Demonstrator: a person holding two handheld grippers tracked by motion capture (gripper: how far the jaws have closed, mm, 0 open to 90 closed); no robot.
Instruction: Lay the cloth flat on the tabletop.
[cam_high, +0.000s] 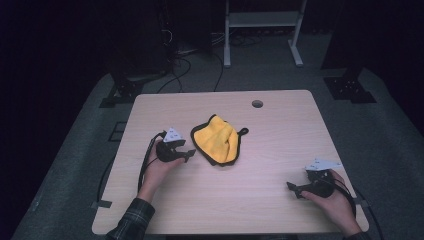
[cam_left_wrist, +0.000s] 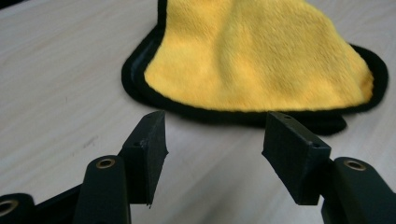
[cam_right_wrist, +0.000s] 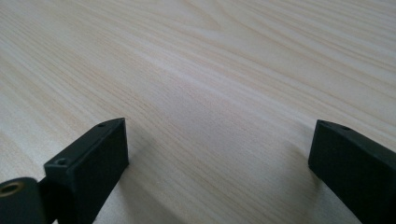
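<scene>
The yellow cloth (cam_high: 218, 139), edged in black, is lying crumpled near the middle of the wooden table (cam_high: 270, 200), a small black loop sticking out at its right side. In the high view, the left gripper (cam_high: 189, 154) is sitting just left of the cloth, pointing toward it, while the right gripper (cam_high: 292, 188) is resting well apart, near the table's right front corner.

The left gripper view is supplying detail that the high view is lacking: the cloth's (cam_left_wrist: 261, 56) plush pile and its black hem are showing clearly, and the left gripper (cam_left_wrist: 212, 140) is holding its jaws partly open, short of the hem, with bare tabletop between them and nothing gripped.

The right gripper view is showing the right gripper (cam_right_wrist: 219, 149) with its jaws standing wide apart over plain wood grain (cam_right_wrist: 210, 70), gripping nothing.
</scene>
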